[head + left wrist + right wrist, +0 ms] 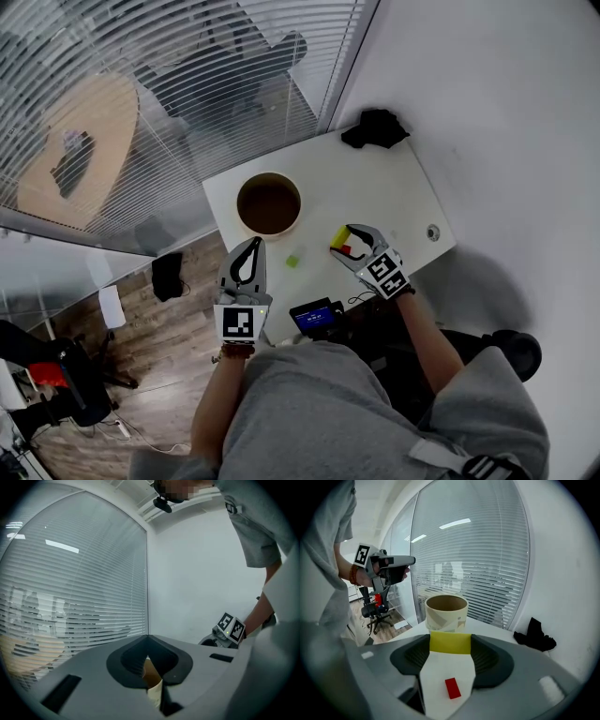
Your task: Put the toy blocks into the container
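Yellow block (pixel 449 642) clamped in the right gripper (pixel 353 240), up off the white table (pixel 398 187), near the cardboard tub (pixel 269 203). Red block (pixel 452 687) lies below it, and a green block (pixel 293 260) sits beside the tub. Left gripper (pixel 246 258) hovers, jaws together, empty.

In front of you is a white table (pixel 403 187) with a black cloth (pixel 375 128) lying at its far corner and a small black box with a blue screen (pixel 316 316) at its near edge, and window blinds (pixel 187 75) stand beside it.
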Available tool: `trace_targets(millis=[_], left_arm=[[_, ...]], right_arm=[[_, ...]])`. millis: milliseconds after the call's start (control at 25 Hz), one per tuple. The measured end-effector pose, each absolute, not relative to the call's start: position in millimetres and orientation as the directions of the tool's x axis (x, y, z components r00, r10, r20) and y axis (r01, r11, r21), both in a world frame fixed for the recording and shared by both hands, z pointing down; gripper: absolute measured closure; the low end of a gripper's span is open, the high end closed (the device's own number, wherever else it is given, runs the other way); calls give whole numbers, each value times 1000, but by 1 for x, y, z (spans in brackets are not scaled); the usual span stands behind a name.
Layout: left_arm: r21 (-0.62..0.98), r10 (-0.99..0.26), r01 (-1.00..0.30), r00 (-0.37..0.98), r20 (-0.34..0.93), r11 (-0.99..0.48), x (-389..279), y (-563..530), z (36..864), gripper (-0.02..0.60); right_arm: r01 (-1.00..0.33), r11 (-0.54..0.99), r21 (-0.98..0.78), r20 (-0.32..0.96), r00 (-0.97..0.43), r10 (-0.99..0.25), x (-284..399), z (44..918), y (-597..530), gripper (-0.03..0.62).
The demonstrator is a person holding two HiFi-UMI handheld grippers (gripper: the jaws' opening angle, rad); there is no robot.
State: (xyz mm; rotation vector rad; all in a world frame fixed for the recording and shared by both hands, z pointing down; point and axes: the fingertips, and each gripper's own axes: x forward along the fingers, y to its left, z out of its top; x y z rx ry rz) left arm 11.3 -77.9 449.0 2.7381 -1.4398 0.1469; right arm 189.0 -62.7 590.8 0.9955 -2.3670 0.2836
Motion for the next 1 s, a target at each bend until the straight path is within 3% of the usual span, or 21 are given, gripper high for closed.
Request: trace_targets(millis=[1000], left_arm=[[8, -856, -863, 502, 124, -505, -17, -76, 468, 574]], right_arm=[[-717, 696, -48, 453, -636, -624, 119, 572, -68, 310]])
